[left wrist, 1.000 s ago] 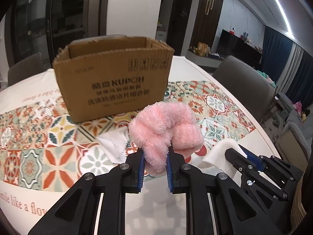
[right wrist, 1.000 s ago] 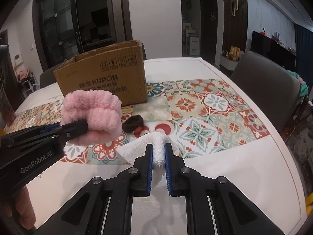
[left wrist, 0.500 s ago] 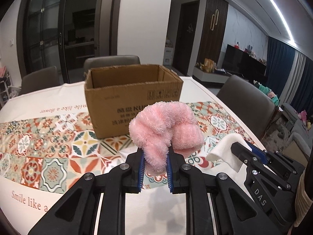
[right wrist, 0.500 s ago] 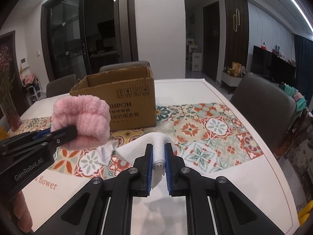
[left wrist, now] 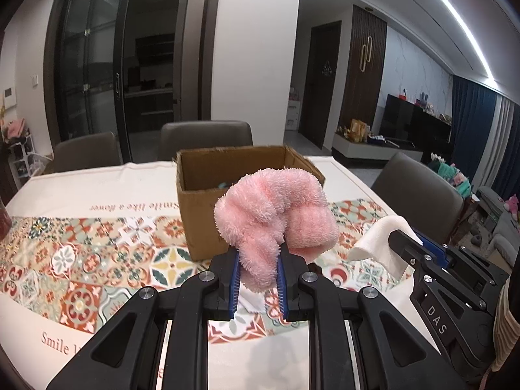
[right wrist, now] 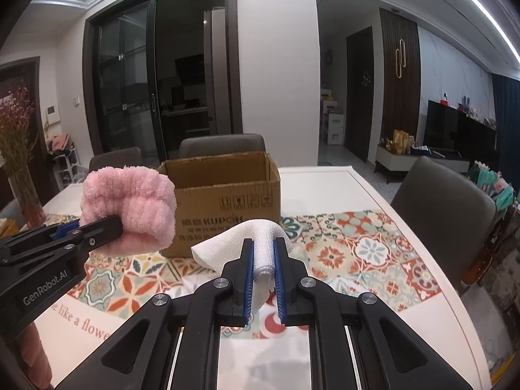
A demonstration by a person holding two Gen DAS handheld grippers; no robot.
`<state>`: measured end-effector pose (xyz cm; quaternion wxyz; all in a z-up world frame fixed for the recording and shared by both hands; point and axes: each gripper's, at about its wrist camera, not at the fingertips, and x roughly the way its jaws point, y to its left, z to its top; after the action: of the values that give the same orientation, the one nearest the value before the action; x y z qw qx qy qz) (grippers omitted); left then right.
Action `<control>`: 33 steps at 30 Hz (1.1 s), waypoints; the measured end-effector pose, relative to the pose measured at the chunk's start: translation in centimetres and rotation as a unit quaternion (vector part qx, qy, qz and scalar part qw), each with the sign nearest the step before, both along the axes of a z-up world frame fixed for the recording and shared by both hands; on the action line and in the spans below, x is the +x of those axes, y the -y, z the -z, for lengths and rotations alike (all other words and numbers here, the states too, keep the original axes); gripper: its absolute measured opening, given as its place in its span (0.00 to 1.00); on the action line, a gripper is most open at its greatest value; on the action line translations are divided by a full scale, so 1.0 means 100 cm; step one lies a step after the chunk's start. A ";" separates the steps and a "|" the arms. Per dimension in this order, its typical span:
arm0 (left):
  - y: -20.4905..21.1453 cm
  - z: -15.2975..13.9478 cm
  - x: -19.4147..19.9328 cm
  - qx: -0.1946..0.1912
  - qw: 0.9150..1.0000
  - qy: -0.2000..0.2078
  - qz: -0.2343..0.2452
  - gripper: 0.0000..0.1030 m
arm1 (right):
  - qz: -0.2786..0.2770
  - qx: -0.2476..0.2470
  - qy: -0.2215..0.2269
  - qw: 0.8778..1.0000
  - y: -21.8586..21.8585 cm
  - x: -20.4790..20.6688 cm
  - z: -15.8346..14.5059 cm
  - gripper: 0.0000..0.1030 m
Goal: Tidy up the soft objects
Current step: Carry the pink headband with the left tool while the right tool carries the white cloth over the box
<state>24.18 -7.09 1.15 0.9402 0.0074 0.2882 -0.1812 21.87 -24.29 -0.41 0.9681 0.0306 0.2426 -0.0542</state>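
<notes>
My left gripper (left wrist: pixel 257 260) is shut on a fluffy pink cloth (left wrist: pixel 276 208) and holds it above the table, in front of the open cardboard box (left wrist: pixel 201 224). It also shows in the right wrist view (right wrist: pixel 130 211). My right gripper (right wrist: pixel 264 250) is shut on a white cloth (right wrist: pixel 227 240), also lifted, to the right of the left gripper; the white cloth shows in the left wrist view (left wrist: pixel 380 240). The box (right wrist: pixel 227 208) stands upright at mid-table, with something teal just visible inside.
The table has a white cover (left wrist: pixel 97 182) with a patterned tile runner (right wrist: pixel 357 250). Another white cloth (left wrist: pixel 250 302) lies on the runner under the left gripper. Grey chairs (right wrist: pixel 445 214) stand around the table. A vase of flowers (right wrist: pixel 22 175) stands at far left.
Both grippers have risen with their cloths, so the box's open top and inside now show. The grips on both cloths are unchanged.
</notes>
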 end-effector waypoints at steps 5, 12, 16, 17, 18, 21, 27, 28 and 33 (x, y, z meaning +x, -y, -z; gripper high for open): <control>-0.007 -0.014 0.006 -0.005 1.000 0.019 -0.010 0.19 | -0.007 0.002 0.018 1.000 -0.004 0.013 -0.012 0.13; -0.010 -0.030 0.020 -0.006 0.999 0.040 -0.018 0.19 | -0.011 -0.009 0.044 0.999 -0.007 0.032 -0.029 0.13; -0.012 -0.037 0.032 -0.008 0.999 0.047 -0.020 0.19 | -0.016 -0.010 0.055 0.998 -0.009 0.045 -0.037 0.13; -0.013 -0.039 0.036 -0.009 0.999 0.048 -0.020 0.19 | -0.018 -0.009 0.057 0.998 -0.009 0.048 -0.038 0.13; -0.014 -0.040 0.040 -0.010 0.999 0.048 -0.021 0.19 | -0.020 -0.011 0.059 0.998 -0.010 0.052 -0.040 0.13; -0.014 -0.044 0.051 -0.011 0.998 0.051 -0.023 0.19 | -0.023 -0.016 0.065 0.997 -0.011 0.064 -0.045 0.13; -0.014 -0.051 0.074 -0.009 0.998 0.061 -0.030 0.19 | -0.030 -0.020 0.074 0.997 -0.010 0.086 -0.052 0.13; -0.013 -0.052 0.077 -0.009 0.998 0.062 -0.030 0.19 | -0.030 -0.021 0.076 0.996 -0.011 0.088 -0.052 0.13; -0.011 -0.054 0.099 -0.013 0.998 0.061 -0.032 0.19 | -0.034 -0.023 0.079 0.996 -0.010 0.105 -0.056 0.13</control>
<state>34.05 -6.03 6.53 0.9615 -0.0036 0.2279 -0.1536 32.37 -23.33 5.19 0.9861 0.0043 0.1646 -0.0247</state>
